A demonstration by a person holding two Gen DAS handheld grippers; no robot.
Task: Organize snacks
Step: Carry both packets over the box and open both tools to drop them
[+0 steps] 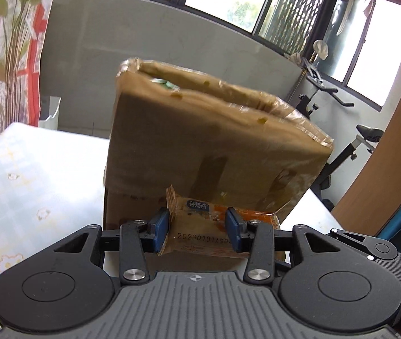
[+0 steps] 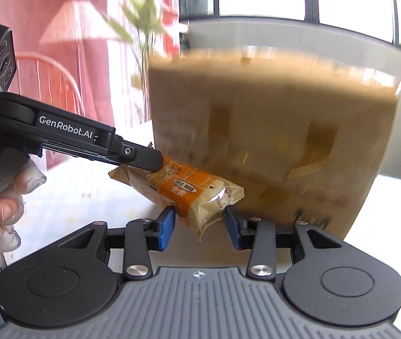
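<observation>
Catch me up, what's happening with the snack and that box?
A person holds a gripper in each hand. Both the left gripper and the right gripper are closed on one orange snack packet, one at each end, holding it in the air in front of a taped cardboard box on the white table. The packet is not yet in the box.

The snack packet is orange with a pale, cracker-coloured clear end and dark print; its tan end carries black digits. At twelve o'clock of it the cardboard box is brown with darker brown tape stripes and glossy tape along the top. The left gripper and right gripper have blue pads on black fingers and a grey ribbed body. At nine o'clock the tabletop is white with faint check and small yellow flowers. The curtain is pink-red with green leaves.
</observation>
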